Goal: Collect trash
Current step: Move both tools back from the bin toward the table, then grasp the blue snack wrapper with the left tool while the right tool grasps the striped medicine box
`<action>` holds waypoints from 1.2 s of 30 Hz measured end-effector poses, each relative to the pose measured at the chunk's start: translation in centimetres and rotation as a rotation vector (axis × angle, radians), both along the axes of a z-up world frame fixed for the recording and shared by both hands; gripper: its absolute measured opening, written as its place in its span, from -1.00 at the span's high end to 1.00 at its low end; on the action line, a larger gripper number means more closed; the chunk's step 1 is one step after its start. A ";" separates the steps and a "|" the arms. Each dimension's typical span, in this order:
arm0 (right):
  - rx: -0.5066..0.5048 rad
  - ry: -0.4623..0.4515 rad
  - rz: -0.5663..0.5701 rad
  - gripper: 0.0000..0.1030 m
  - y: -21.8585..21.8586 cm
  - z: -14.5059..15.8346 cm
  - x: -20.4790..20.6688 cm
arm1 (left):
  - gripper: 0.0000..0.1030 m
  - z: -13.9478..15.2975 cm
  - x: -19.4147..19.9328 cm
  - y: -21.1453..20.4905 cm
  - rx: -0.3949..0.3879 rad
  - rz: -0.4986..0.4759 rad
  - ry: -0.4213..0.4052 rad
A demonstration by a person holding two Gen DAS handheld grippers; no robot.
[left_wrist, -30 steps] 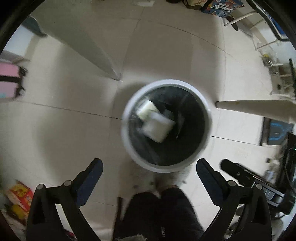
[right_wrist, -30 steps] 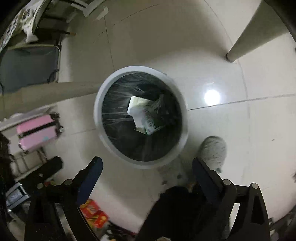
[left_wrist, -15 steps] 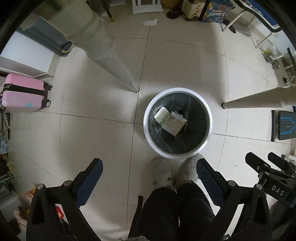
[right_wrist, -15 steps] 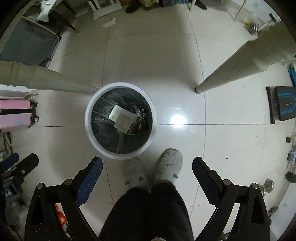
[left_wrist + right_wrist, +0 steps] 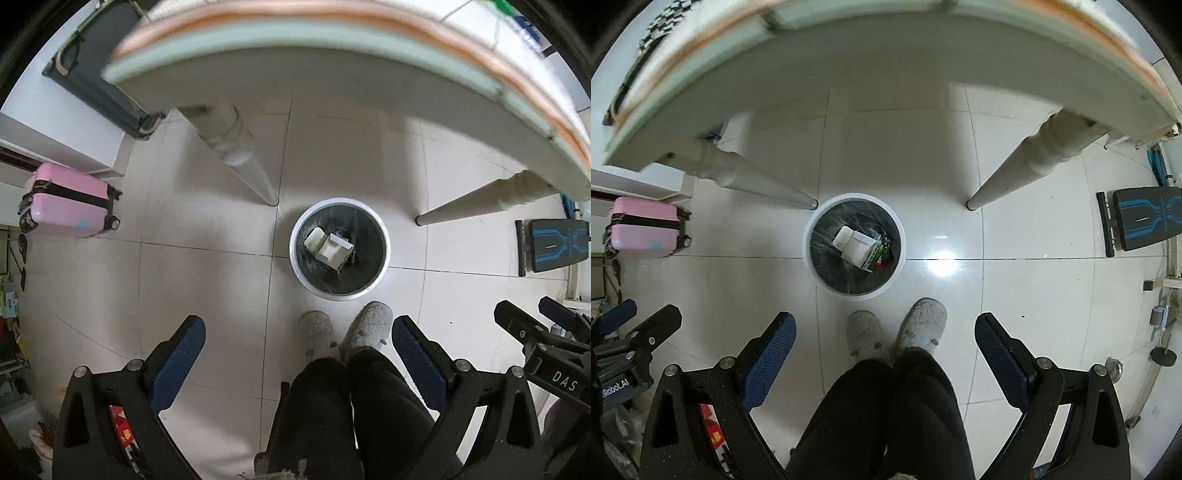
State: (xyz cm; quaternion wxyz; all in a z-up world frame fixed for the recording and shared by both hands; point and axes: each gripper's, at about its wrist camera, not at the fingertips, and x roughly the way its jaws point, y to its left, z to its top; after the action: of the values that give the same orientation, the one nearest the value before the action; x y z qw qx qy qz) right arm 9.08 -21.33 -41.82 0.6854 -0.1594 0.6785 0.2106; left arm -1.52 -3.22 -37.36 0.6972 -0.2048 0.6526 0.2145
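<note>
White cartons [image 5: 330, 248] are lying in the bin [image 5: 338, 206], which is sitting on the tiled floor [image 5: 207, 280] between two table legs [image 5: 245, 173] and just ahead of the person's slippers [image 5: 370, 325]. Both cameras are rising: a second ago the bin was filling the middle of each view, and now it is looking small and far below, with the table edge [image 5: 332, 62] coming into the top of both pictures. The left gripper [image 5: 297, 330] is hanging high over the floor with its jaws spread wide and nothing between them; the right gripper [image 5: 884, 325] is doing the same, wide apart and empty. That change is suggesting the drop into the bin is finished and the person is straightening up toward the tabletop, probably to look for the next piece of trash. What is lying on the table cannot be told from here, since only its blurred rim is showing. A pink case [image 5: 68, 201] is standing well apart on the left, and a black-and-blue bench [image 5: 1141, 218] is sitting off to the right, neither looking like trash
</note>
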 end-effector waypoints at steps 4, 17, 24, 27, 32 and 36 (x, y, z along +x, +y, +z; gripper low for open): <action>0.031 0.004 -0.007 -0.92 -0.4 5.6 -1.4 | -1.00 4.2 -1.0 -0.1 0.009 -0.007 -0.025; 0.174 -0.073 -0.047 -0.92 1.3 21.2 4.6 | -1.00 17.6 5.7 2.0 0.157 0.000 -0.243; 0.117 -0.154 0.013 -0.92 3.6 23.8 17.4 | -1.00 18.8 16.0 4.0 0.196 0.040 -0.256; 0.041 -0.169 0.098 -0.92 5.9 22.6 24.7 | -1.00 17.6 21.7 5.8 0.186 0.087 -0.222; -0.092 -0.143 0.234 -0.92 9.5 18.1 35.8 | -1.00 15.2 30.0 7.6 0.156 0.153 -0.152; -0.195 -0.112 0.375 -0.92 13.8 13.5 43.3 | -1.00 13.5 35.1 9.6 0.134 0.211 -0.112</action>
State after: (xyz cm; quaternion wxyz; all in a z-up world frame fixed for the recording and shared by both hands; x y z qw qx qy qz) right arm 52.39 -7.58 -28.32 0.6521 -0.3598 0.6152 0.2586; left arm 33.53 6.33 -23.87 0.7182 -0.2370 0.5717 0.3180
